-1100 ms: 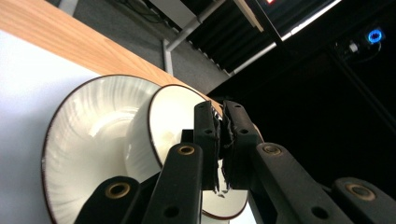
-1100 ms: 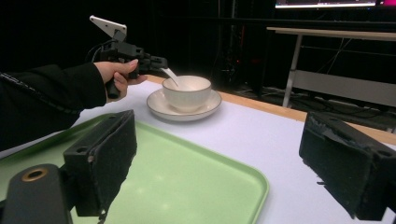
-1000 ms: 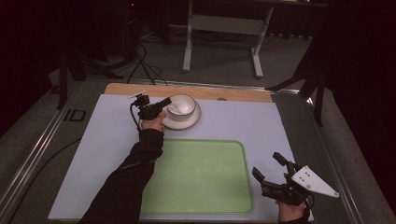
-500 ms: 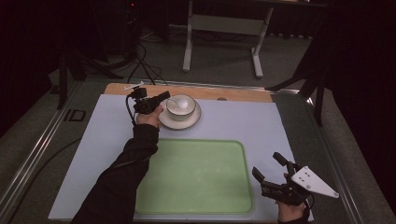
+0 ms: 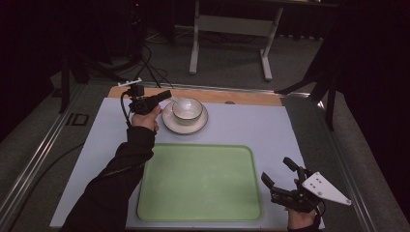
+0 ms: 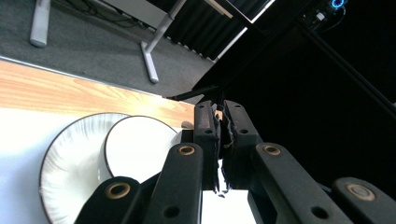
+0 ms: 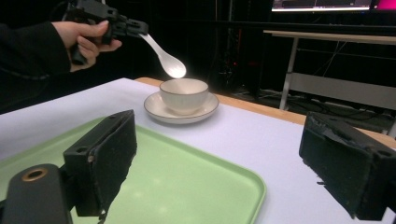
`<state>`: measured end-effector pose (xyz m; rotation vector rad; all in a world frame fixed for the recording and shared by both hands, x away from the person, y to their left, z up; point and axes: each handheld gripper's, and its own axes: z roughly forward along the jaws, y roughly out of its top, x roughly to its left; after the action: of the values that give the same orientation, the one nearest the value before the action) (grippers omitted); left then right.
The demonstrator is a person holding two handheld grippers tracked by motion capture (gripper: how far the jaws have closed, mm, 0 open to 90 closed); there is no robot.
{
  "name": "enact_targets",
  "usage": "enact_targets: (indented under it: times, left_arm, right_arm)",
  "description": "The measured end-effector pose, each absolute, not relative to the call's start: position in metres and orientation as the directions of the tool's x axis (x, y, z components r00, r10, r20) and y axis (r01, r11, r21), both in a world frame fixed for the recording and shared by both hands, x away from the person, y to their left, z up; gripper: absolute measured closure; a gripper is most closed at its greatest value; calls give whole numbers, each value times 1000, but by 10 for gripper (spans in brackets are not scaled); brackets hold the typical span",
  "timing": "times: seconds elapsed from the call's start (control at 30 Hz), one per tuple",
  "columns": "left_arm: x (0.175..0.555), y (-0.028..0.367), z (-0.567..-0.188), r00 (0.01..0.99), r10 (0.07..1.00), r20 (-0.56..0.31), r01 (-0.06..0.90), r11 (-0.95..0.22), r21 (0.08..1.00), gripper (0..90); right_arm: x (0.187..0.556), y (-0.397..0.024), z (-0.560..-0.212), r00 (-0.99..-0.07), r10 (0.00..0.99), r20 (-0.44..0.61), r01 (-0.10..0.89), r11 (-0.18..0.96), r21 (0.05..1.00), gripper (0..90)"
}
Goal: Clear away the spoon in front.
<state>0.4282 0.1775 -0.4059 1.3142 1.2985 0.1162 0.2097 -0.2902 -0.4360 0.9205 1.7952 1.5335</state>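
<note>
1. Left hand-held gripper (image 5: 162,95), upper left of the high view: jaws clamped on a white spoon (image 7: 162,55) by its handle, spoon head hanging above the bowl (image 5: 187,109) on its saucer (image 5: 169,123).
2. Right hand-held gripper (image 5: 280,178), lower right: jaws wide apart, empty, beside the green tray (image 5: 200,181).
3. Risk, as I judge it: the thin handle could pivot in the grip, dropping the spoon onto the tabletop (image 5: 251,125).

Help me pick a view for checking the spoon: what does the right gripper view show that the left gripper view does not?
The right gripper view alone shows the white spoon hanging over the bowl, held by the left gripper, plus the green tray. The left gripper view alone shows its own jaws pressed together close up. Both share the bowl, the saucer and the wooden table edge.
</note>
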Motion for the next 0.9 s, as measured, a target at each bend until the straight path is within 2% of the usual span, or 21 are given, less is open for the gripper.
enact_targets:
  times: [0.3,0.9]
  left_arm:
    - [412,190,-390,406,690,-599,594,298,747,857]
    - [376,192,-360,577,630,-519,628,63,776,857]
  right_arm:
    - [211,-288,-437,-578,816,-11,130,105,986,111]
    - [211,-287,-437,-578,816,-18,128,113,985,111]
